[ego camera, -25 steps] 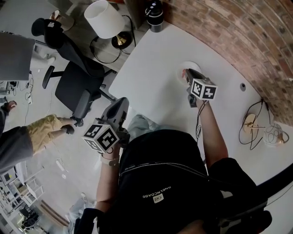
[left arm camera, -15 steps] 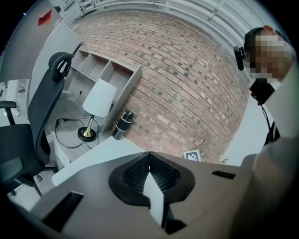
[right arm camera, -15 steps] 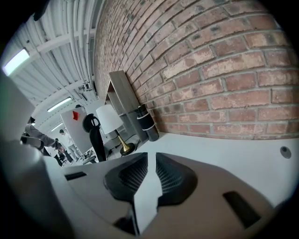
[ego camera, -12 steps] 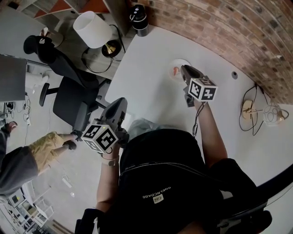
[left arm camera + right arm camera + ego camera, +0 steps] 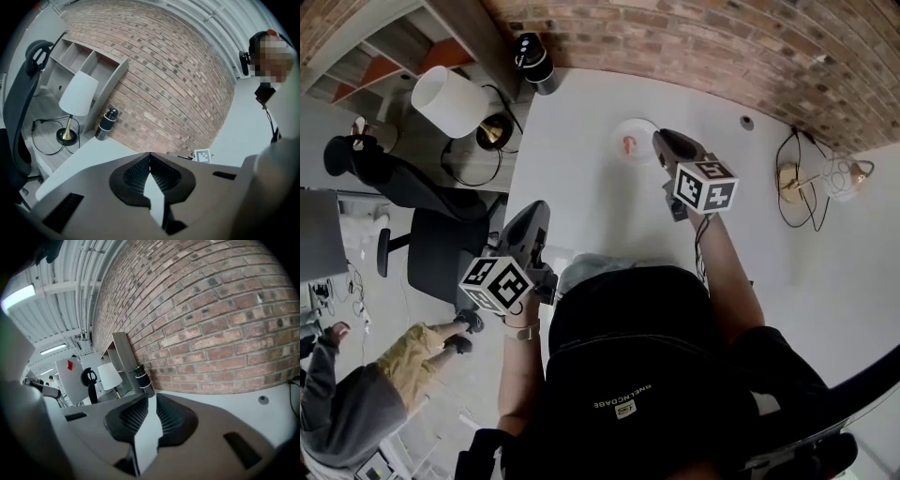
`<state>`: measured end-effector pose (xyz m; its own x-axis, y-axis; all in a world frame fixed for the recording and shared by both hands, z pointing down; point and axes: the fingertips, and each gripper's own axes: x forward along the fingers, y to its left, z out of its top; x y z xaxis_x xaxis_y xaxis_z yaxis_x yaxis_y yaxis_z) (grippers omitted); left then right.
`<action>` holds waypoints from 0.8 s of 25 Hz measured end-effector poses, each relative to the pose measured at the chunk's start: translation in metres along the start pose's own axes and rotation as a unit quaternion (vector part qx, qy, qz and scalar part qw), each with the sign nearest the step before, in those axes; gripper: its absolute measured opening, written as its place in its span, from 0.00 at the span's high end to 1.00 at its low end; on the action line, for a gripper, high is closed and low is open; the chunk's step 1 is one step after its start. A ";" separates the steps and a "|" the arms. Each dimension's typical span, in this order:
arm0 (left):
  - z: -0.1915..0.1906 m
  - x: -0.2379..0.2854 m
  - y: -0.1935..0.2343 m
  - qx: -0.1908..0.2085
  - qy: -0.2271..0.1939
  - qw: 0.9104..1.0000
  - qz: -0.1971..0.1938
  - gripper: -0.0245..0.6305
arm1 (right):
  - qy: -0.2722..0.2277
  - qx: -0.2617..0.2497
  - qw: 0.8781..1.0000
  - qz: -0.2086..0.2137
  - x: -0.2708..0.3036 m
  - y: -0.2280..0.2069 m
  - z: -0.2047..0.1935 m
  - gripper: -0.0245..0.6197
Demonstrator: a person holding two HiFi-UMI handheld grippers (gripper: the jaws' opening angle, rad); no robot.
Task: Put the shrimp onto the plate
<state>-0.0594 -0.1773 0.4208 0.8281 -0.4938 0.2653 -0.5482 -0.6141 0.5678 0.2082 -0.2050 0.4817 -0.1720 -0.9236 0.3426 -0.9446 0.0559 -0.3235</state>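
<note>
A small orange shrimp [image 5: 628, 144] lies on the round white plate [image 5: 640, 124] at the far side of the white table [image 5: 581, 169]. My right gripper [image 5: 662, 141] hovers just right of the plate, apart from the shrimp. Its jaws stand a narrow gap apart with nothing between them, as the right gripper view [image 5: 151, 397] shows. My left gripper [image 5: 536, 212] hangs off the table's left edge, well short of the plate. In the left gripper view [image 5: 150, 154] its tips meet and hold nothing.
A black flask [image 5: 532, 58] stands at the table's far left corner by the brick wall. A white-shaded lamp [image 5: 445, 101] and an office chair [image 5: 441, 253] are left of the table. Cables and a brass lamp base [image 5: 795, 178] lie at the right. A person [image 5: 356, 412] is at lower left.
My right gripper has drawn back from over the plate to its right side, and the shrimp now shows lying on the plate. The left gripper has stayed put.
</note>
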 end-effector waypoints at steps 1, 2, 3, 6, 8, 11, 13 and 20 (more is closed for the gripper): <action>0.001 0.004 -0.001 0.003 0.004 1.000 -0.008 0.96 | -0.006 0.000 1.000 -0.004 -0.006 0.001 0.002 0.88; 0.002 0.009 -0.003 0.006 0.008 1.000 -0.017 0.96 | -0.011 -0.001 1.000 -0.007 -0.012 0.001 0.004 0.88; 0.003 0.013 -0.005 0.008 0.011 1.000 -0.025 0.96 | -0.016 -0.002 1.000 -0.010 -0.018 0.002 0.006 0.88; 0.006 0.026 -0.013 0.015 0.022 0.998 -0.051 0.96 | -0.030 -0.001 0.999 -0.024 -0.035 0.002 0.012 0.88; 0.006 0.033 -0.016 0.018 0.032 0.997 -0.067 0.96 | -0.041 0.002 0.999 -0.036 -0.045 0.001 0.016 0.88; 0.006 0.043 -0.022 0.020 0.048 0.995 -0.091 0.96 | -0.056 0.005 0.997 -0.051 -0.060 0.002 0.022 0.88; 0.006 0.049 -0.027 0.024 0.057 0.993 -0.105 0.96 | -0.065 0.006 0.996 -0.061 -0.070 0.003 0.025 0.88; 0.007 0.068 -0.045 0.038 0.085 0.984 -0.149 0.96 | -0.092 0.017 0.991 -0.098 -0.104 0.004 0.033 0.88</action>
<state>0.0213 -0.1876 0.4077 0.9577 -0.1781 0.2262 -0.2794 -0.7640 0.5815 0.2318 -0.1208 0.4160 0.0695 -0.9691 0.2368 -0.9443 -0.1405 -0.2976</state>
